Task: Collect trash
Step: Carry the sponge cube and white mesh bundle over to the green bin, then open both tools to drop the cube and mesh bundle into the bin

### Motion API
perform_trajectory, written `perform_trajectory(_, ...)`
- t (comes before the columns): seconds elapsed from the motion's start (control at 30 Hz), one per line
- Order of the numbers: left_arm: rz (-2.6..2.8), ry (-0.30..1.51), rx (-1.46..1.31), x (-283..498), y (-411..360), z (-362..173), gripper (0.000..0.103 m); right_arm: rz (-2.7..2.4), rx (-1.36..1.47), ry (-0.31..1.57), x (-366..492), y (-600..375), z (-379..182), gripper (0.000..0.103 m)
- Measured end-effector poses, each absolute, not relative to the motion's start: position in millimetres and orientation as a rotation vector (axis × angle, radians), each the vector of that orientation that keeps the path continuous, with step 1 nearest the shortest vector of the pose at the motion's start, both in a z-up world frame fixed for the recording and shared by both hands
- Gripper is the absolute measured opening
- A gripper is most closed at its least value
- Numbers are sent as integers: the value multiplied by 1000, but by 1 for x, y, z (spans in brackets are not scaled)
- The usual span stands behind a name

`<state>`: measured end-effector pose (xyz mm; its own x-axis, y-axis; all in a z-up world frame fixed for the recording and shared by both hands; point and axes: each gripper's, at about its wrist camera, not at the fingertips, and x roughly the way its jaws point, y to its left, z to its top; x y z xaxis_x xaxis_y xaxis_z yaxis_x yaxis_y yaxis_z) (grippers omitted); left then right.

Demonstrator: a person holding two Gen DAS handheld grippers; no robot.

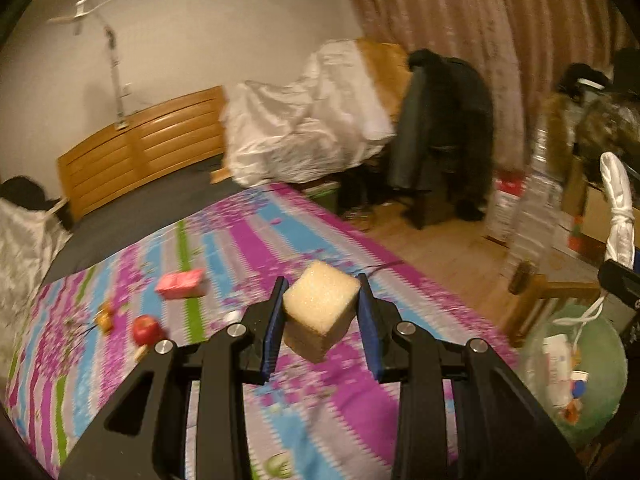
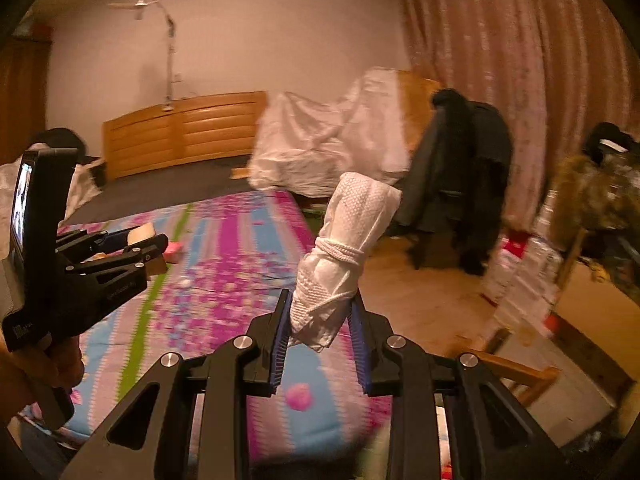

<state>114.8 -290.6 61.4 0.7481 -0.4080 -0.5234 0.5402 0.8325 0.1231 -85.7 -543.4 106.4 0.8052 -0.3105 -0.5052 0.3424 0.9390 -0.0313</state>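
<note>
Nearest, the left tongs clamp a foam block and the right tongs clamp a tied white tissue roll, both above the striped bed. Right sits a green trash bag. Farther left lie an apple and a pink packet; beyond, a wooden headboard and curtains.

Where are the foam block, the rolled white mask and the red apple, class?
foam block (image 1: 320,304): left wrist view, top face.
rolled white mask (image 2: 340,256): right wrist view, tied middle.
red apple (image 1: 145,329): left wrist view, skin.
</note>
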Motion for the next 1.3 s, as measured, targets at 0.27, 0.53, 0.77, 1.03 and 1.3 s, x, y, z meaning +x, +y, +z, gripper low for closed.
perform_trajectory(0.27,-698,460,387,82,-387,55,32,-543,70,617,-149,-636,93,30)
perform_trajectory(0.53,-854,451,489,43,-461,40,32,-681,123,704,-197,-681,58,30)
perform_trajectory(0.77,-1001,495,564,10,-512,21,32,-758,158,766,-233,-694,34,30)
perform_trajectory(1.03,-1255,673,593,-14,-541,-12,32,-725,243,847,-252,-708,15,30)
perform_trajectory(1.3,-1340,745,654,-29,-544,-41,32,-651,297,913,-249,-706,-15,29)
